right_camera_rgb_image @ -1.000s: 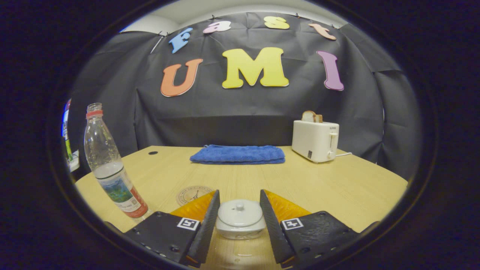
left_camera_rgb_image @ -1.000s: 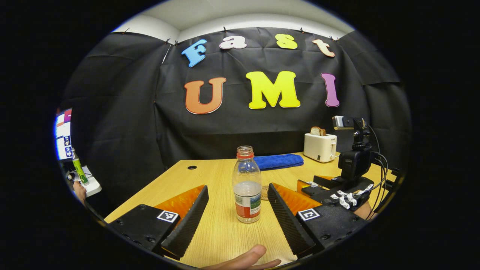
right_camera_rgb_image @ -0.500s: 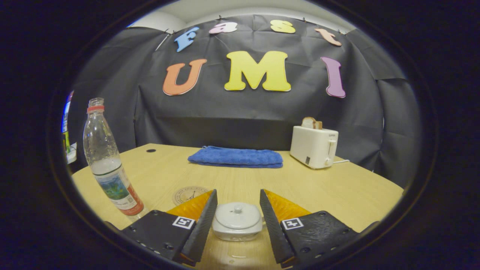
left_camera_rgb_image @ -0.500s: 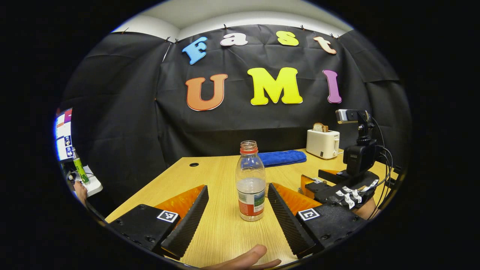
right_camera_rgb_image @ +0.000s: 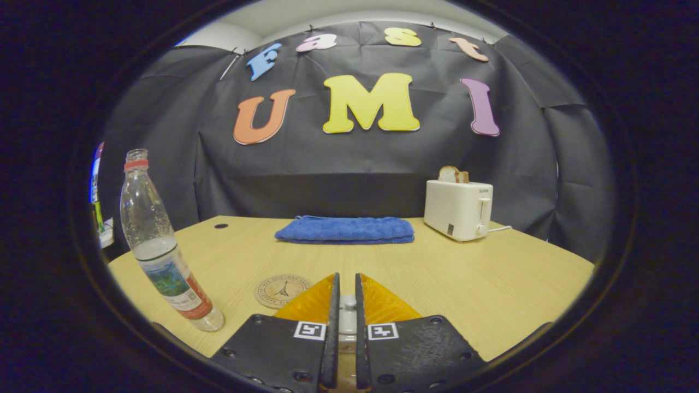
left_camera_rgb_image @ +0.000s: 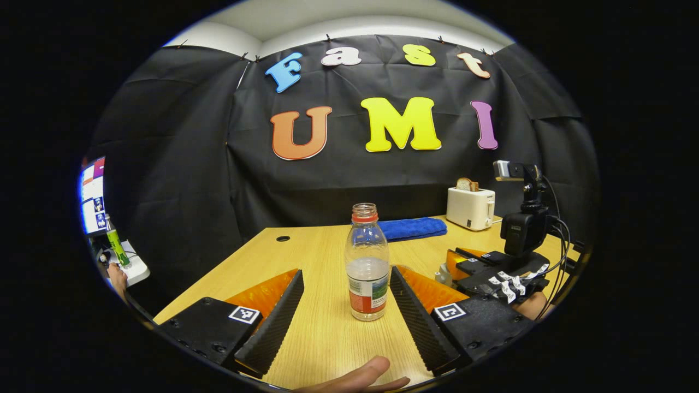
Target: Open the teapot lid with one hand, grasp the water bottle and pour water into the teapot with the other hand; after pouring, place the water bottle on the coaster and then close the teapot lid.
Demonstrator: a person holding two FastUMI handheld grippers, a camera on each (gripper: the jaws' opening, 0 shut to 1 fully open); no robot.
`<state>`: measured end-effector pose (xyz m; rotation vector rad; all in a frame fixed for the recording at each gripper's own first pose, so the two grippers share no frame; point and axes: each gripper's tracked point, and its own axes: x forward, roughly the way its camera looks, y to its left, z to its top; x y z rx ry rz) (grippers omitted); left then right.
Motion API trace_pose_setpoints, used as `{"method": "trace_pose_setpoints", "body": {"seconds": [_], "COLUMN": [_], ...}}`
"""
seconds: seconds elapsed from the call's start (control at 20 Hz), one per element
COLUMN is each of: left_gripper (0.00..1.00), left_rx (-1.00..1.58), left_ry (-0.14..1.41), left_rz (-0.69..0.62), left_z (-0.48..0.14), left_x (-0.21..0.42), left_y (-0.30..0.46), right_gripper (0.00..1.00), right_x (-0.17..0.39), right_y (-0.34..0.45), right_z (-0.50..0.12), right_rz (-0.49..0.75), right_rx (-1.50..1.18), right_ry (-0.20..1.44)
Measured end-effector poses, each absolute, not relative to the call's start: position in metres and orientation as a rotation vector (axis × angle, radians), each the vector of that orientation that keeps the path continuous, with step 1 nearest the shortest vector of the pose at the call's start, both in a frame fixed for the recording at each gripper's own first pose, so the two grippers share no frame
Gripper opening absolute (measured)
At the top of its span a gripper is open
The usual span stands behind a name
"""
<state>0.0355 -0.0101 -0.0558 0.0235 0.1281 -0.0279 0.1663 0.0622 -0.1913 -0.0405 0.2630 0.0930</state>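
- In the left gripper view, the water bottle (left_camera_rgb_image: 368,262) stands upright on the wooden table (left_camera_rgb_image: 322,338), uncapped and roughly a third full, just ahead of the left gripper (left_camera_rgb_image: 347,305).
- That gripper's fingers are spread wide and level, with the bottle nearer the right-hand finger (left_camera_rgb_image: 415,316) and touching neither.
- At about 3 o'clock from the bottle, the right gripper (left_camera_rgb_image: 494,270) sits low over the table, with a sliver of the white teapot (left_camera_rgb_image: 443,277) beside it.
- At 12 o'clock, well beyond the bottle, lie a blue towel (left_camera_rgb_image: 412,228) and a toaster (left_camera_rgb_image: 471,208).
- In the right gripper view, the right gripper (right_camera_rgb_image: 344,311) has its fingers drawn close together on the knob of the teapot lid (right_camera_rgb_image: 347,305), which shows in the narrow gap between them; it looks clamped there.
- The coaster (right_camera_rgb_image: 282,291) lies flat at about 10 o'clock from the fingertips; the bottle stands farther off at 9 o'clock.
- The step in hand appears to be lifting the lid: a straight upward pull, grip kept firm on the small knob, should clear the rim without dragging the pot.
- The left gripper would do well to centre on the bottle's label band before squeezing, since the thin plastic may buckle.
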Motion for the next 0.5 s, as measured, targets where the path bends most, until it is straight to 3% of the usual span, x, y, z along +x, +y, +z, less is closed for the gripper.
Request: {"method": "trace_pose_setpoints", "body": {"seconds": [0.1,0.5], "left_gripper": [1.0,1.0], "left_rx": [0.026,-0.021], "left_ry": [0.119,0.124], "left_rz": [-0.027,-0.062], "left_z": [-0.053,-0.0601], "left_x": [0.0341,0.0398], "left_y": [-0.0078,-0.0135], "right_gripper": [0.08,0.1], "right_x": [0.1649,0.1722], "right_y": [0.0598,0.0611], "right_z": [-0.1882,-0.1882], "right_rz": [0.104,0.123], "right_rx": [0.01,-0.051], "right_ry": [0.258,0.252]}}
